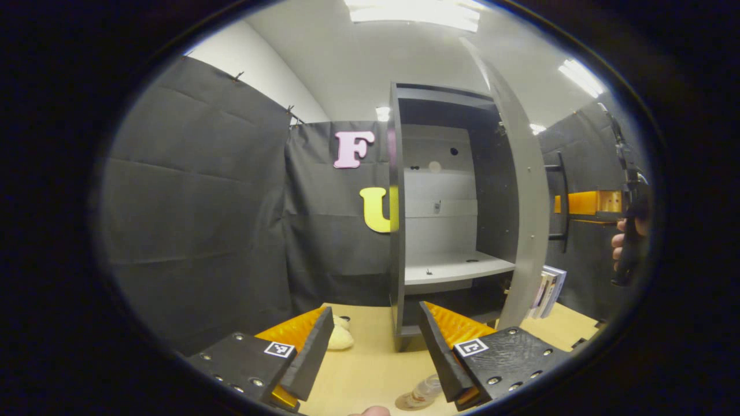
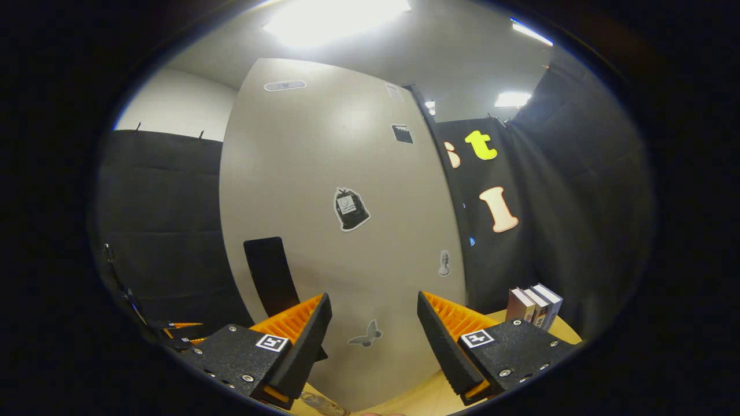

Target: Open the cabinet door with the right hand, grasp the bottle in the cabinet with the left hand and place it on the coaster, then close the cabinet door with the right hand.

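- Left tongs (image 1: 376,352) are seen closest in the left gripper view, held spread apart with nothing between them, low over the tan bench (image 1: 370,364).
- Just below and between their tips a clear bottle (image 1: 421,393) is seen on the bench, near the lower edge of that view; whether it stands on a coaster cannot be told, as its base is cut off there.
- Beyond the tongs the cabinet (image 1: 396,231) stands open, and its pale shelf (image 1: 457,267) is seen bare.
- Its door (image 1: 529,231) is swung wide to the side, with the other gripper and the hand holding it seen farther off past the door's edge, near the dark handle.
- In the right gripper view the right tongs (image 2: 374,341) are also held apart and clamp nothing; the door's pale outer face (image 2: 324,190), dotted with stickers, stands just ahead of them.
- A few books (image 2: 535,303) stand upright on the bench beside the door.
- Judged from the emptied shelf and the bottle on the bench, the placing step seems done or nearly so, and the closing of the door is in hand.
- For the next move, the door would need to be pushed or drawn round towards the cabinet front by the right tongs, while the left tongs are kept clear of its swing.
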Action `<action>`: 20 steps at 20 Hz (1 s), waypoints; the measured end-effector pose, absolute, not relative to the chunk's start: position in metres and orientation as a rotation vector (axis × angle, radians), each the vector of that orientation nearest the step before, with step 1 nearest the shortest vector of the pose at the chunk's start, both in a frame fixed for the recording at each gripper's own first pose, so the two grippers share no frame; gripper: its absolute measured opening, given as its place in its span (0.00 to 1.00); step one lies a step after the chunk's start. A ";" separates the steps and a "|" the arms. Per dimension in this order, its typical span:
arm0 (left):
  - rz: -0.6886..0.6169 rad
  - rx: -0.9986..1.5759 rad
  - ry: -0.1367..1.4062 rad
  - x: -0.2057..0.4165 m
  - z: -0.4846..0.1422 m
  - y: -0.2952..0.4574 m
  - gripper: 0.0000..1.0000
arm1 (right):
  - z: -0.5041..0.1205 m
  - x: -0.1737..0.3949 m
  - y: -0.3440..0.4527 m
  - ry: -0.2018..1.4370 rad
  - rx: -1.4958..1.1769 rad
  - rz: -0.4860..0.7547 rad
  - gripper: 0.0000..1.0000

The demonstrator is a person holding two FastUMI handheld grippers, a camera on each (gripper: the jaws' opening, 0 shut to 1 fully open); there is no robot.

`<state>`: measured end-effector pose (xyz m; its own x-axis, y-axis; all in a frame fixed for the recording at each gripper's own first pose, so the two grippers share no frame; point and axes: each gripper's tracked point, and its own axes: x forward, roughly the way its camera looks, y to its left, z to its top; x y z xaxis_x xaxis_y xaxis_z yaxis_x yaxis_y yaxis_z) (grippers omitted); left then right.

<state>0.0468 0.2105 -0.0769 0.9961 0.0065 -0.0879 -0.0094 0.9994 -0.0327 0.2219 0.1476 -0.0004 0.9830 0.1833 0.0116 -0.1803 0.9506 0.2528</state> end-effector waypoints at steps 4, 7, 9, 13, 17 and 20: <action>-0.006 -0.044 0.079 0.049 -0.081 0.214 0.84 | -0.002 0.225 0.152 0.006 0.214 0.165 0.93; -0.017 -0.036 0.071 0.049 -0.075 0.210 0.84 | -0.019 0.222 0.130 0.033 0.205 0.124 0.93; -0.030 -0.033 0.062 0.048 -0.066 0.197 0.79 | -0.027 0.218 0.110 0.053 0.227 0.094 0.94; -0.033 0.003 0.033 0.045 -0.045 0.156 0.84 | -0.015 0.214 0.063 0.032 0.243 0.049 0.94; -0.044 0.028 -0.013 0.026 -0.009 0.115 0.84 | -0.008 0.210 0.035 0.021 0.264 0.068 0.94; -0.085 0.059 -0.018 0.017 0.002 0.084 0.90 | -0.004 0.206 0.023 0.016 0.245 0.085 0.94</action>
<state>0.0171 0.0837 0.0017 0.9962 -0.0851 0.0155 0.0841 0.9947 0.0595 0.2064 0.0231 -0.0044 0.9963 0.0863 -0.0059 -0.0823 0.9666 0.2428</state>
